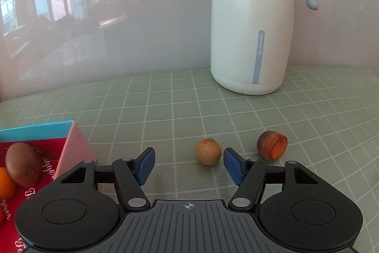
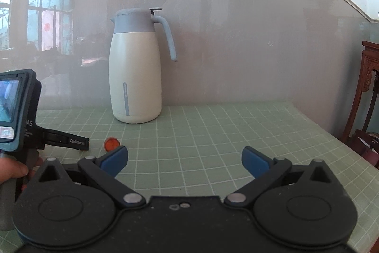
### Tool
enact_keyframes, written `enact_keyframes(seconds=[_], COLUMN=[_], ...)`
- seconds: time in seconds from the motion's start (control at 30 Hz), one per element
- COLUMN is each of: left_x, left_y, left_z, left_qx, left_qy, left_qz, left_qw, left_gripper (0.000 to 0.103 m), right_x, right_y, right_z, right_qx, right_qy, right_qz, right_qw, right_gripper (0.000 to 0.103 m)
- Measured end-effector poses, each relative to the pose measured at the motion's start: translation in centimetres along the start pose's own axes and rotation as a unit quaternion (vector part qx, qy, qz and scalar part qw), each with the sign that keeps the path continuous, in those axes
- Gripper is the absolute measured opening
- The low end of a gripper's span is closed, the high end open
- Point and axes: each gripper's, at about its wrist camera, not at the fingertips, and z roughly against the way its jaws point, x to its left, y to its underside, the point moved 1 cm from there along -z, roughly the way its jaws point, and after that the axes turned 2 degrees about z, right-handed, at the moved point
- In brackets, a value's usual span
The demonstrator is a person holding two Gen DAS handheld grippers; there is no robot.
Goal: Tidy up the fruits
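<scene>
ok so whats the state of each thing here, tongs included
left tongs: open, nothing held
right tongs: open, empty
round tan fruit: whole, loose on the mat
cut fruit: halved, orange face showing
kiwi: whole, in the red box
jug: upright, lid shut

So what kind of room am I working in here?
Probably a home dining or living room: a thermos jug on a table with a green checked cloth, and a carved wooden chair beside it.

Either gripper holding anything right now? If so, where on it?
Nothing held. Left gripper is open, the small tan fruit lying just beyond its fingers, untouched. Right gripper is open with only mat between its fingers.
</scene>
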Motion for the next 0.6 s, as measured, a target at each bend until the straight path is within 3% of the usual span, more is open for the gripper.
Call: enact_keyframes(seconds=[0.07, 0.17, 0.23, 0.43, 0.6], left_x=[-0.4, -0.3, -0.1, 0.1, 1.4], left_y=[0.0, -0.3, -0.5, 0.6, 0.4], left_z=[-0.7, -1.2, -1.3, -0.2, 3.1], left_qx=[0.004, 0.005, 0.008, -0.008, -0.042], left_qy=[-0.001, 0.01, 0.018, 0.018, 0.012], left_qz=[-0.004, 0.005, 0.017, 0.01, 0.009], left_qw=[1.0, 0.9999, 0.9997, 0.9998, 0.999], left_gripper=[0.065, 0.047, 0.026, 0.025, 0.025], right_x=[0.0, -0.1, -0.1, -0.3, 0.1], right_y=[-0.1, -0.1, 0.0, -0.2, -0.3], right_z=[0.0, 0.1, 0.1, 0.0, 0.2], right_qx=[0.0, -0.002, -0.002, -0.002, -0.006], right_qy=[-0.002, 0.001, 0.004, 0.004, -0.001], right_qz=[0.001, 0.005, 0.006, 0.0, 0.003], right_qw=[1.0, 1.0, 1.0, 1.0, 1.0], right_gripper=[0.103, 0.103, 0.103, 0.103, 0.103])
